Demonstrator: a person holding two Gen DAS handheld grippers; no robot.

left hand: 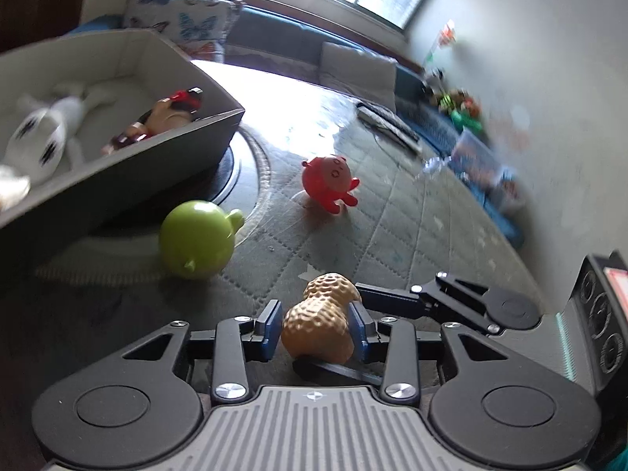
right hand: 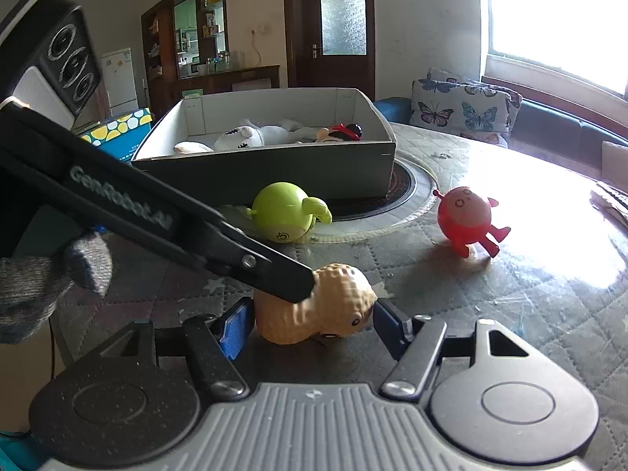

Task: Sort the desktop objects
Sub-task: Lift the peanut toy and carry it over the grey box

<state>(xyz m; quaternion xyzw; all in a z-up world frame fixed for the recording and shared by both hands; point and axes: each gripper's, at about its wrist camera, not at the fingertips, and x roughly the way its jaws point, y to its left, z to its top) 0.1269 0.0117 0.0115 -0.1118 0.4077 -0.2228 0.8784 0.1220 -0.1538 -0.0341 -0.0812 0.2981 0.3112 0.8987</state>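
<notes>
A tan peanut toy [left hand: 318, 322] [right hand: 314, 306] lies low over the quilted table mat, between both grippers. My left gripper [left hand: 316, 324] has its blue pads [left hand: 271, 322] against the toy's two sides. Its black finger [right hand: 196, 227] crosses the right wrist view and ends on the peanut. My right gripper [right hand: 314, 325] comes from the other side, and its pads [right hand: 237, 325] also touch the toy's ends. One right finger [left hand: 392, 299] reaches the toy's far lobe. A green round toy [left hand: 196, 239] [right hand: 284, 212] and a red round toy [left hand: 327, 182] [right hand: 465, 216] lie on the mat.
An open grey box [left hand: 157, 157] [right hand: 274, 168] stands behind the green toy, holding a white plush [left hand: 43, 137] [right hand: 241, 137] and a red-and-black figure [right hand: 345, 131]. A round inset [right hand: 412, 192] lies partly under it. A gloved hand [right hand: 51, 274] holds the left gripper. A butterfly cushion [right hand: 463, 110] sits beyond the table.
</notes>
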